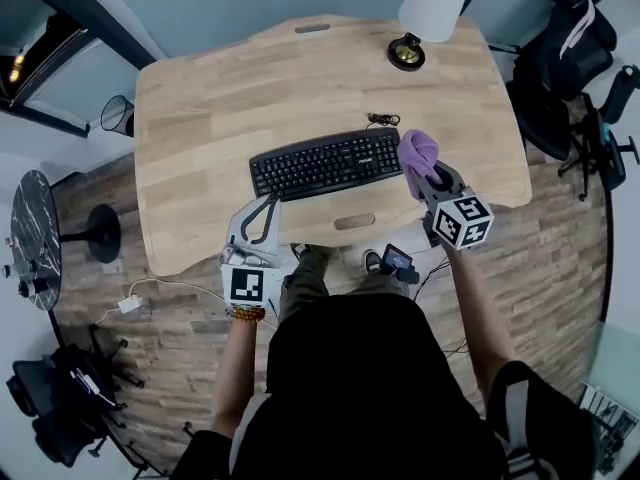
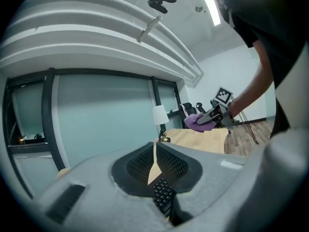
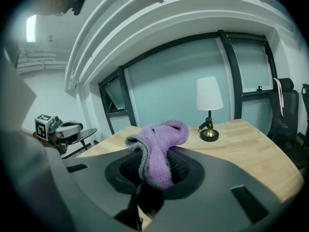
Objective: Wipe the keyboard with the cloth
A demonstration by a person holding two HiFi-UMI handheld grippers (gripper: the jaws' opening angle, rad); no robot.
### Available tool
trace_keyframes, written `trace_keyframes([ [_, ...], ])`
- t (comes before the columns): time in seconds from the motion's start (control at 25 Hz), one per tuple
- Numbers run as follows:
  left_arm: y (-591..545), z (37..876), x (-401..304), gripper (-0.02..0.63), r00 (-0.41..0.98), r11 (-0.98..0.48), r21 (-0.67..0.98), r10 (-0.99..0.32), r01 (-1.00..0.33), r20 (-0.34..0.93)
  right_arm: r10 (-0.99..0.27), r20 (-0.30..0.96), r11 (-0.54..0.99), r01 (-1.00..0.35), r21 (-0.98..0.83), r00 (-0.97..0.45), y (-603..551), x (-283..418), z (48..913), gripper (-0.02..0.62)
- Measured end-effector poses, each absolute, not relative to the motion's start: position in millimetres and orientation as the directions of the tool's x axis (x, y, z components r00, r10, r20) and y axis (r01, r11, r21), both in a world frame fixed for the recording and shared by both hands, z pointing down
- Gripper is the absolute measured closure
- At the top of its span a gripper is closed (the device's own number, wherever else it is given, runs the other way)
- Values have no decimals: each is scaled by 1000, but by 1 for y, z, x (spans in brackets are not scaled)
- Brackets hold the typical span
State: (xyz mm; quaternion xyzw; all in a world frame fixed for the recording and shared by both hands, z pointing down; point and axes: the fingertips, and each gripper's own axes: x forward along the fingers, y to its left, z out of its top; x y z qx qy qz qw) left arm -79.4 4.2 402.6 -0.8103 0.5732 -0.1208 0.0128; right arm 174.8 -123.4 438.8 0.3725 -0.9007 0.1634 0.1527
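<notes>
Wooden counter (image 1: 200, 118): keyboard (image 1: 325, 165) is set near front edge. Right hand-held gripper (image 1: 428, 176) is clamped on cloth (image 1: 418, 153) by keyboard's right end; left hand-held gripper (image 1: 266, 206) is closed, empty. Risk: unbraced keyboard may be shoved sideways.

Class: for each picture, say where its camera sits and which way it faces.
Head view: on the person's head, facing steeply down at desk, keyboard and forearms.
Left gripper view: on the left gripper, along its shut jaws, over the keyboard toward the lamp.
Right gripper view: on the right gripper, along jaws shut on the cloth, toward the lamp.
Shared: both gripper views show the lamp and the other gripper.
</notes>
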Motion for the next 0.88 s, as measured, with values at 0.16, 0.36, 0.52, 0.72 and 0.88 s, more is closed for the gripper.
trace_keyframes([
  [0.16,-4,434,-134,575,387,-427,-155,-892,-891,234,-631,443,657,-742,-131,-637,-138,145,459,515],
  [0.36,-11,485,-161,523,500,-583,-199,-794,-788,346,-622,516,645,-759,-88,-589,-155,138,490,515],
  [0.52,-13,538,-168,384,521,-638,-148,-723,-756,455,-607,576,630,-773,-70,-547,-176,148,525,515],
  [0.72,-7,599,-165,319,504,-624,-52,-675,-780,539,-601,636,597,-801,-46,-484,-202,168,560,515],
  [0.88,0,635,-170,293,475,-601,-17,-648,-799,596,-582,679,573,-819,-48,-447,-216,175,585,515],
])
